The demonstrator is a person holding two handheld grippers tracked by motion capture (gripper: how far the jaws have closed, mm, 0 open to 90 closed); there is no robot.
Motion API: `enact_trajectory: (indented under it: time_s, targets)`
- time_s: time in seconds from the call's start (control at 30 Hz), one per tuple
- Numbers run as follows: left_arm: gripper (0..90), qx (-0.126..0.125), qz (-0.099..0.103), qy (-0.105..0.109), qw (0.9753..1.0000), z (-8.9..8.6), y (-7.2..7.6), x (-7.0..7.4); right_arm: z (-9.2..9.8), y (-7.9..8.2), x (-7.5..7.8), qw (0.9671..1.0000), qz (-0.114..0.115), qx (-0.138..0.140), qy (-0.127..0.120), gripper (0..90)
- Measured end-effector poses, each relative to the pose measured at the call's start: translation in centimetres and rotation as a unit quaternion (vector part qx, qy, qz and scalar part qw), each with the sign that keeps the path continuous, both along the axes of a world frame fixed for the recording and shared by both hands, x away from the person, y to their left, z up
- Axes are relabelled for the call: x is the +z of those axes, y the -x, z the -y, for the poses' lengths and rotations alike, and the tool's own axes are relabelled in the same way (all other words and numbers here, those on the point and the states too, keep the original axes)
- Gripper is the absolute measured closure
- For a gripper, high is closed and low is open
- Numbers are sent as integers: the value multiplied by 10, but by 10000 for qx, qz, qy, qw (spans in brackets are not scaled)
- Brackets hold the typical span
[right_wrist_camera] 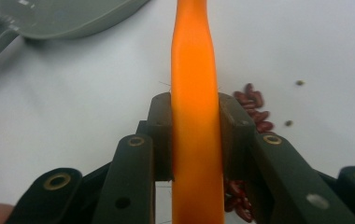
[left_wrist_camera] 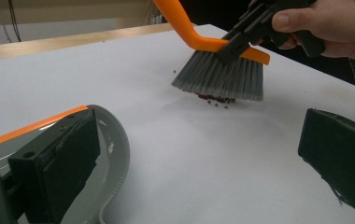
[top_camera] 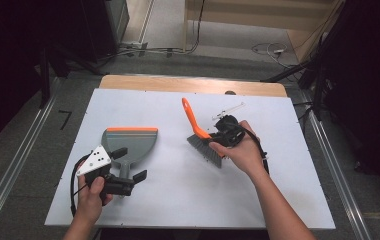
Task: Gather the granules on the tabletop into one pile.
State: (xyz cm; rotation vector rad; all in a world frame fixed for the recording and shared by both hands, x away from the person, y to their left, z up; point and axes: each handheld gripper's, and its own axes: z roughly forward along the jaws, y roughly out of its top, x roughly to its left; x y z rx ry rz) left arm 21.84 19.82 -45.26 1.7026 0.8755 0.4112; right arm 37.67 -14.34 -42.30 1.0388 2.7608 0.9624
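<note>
A grey dustpan (top_camera: pixel 130 141) with an orange lip lies flat on the white board, left of centre. My left gripper (top_camera: pixel 130 163) stands open over its handle end; in the left gripper view one jaw sits above the pan (left_wrist_camera: pixel 110 154) and the other hangs apart at the right. My right gripper (top_camera: pixel 218 137) is shut on the orange handle of a hand brush (top_camera: pixel 198 131). The grey bristles (left_wrist_camera: pixel 220 77) rest on the board over a small heap of red beans (left_wrist_camera: pixel 215 99). In the right gripper view both pads clamp the brush handle (right_wrist_camera: pixel 195 70), with the beans (right_wrist_camera: pixel 252 105) beside it.
The white board (top_camera: pixel 178 200) covers a wooden table, whose far edge (top_camera: pixel 193 84) shows. A few loose specks (right_wrist_camera: pixel 299 83) lie near the beans. A small white object (top_camera: pixel 230 108) sits behind the right hand. Dark stands and cables ring the table.
</note>
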Motion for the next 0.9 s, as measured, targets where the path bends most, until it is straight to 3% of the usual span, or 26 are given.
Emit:
enact_trajectory:
  time_s: [0.17,0.43,0.9]
  targets:
    - [0,-1,4,2,10000,0,0,0,-11,2,-11,9992,-135,303,240,689]
    - [0,17,0,17,10000,-2,0,0,-5,-9,-16,9992,-101,122,355,689]
    - [0,0,-9,-9,10000,0,0,0,5,-11,-13,9990,70,-51,431,688]
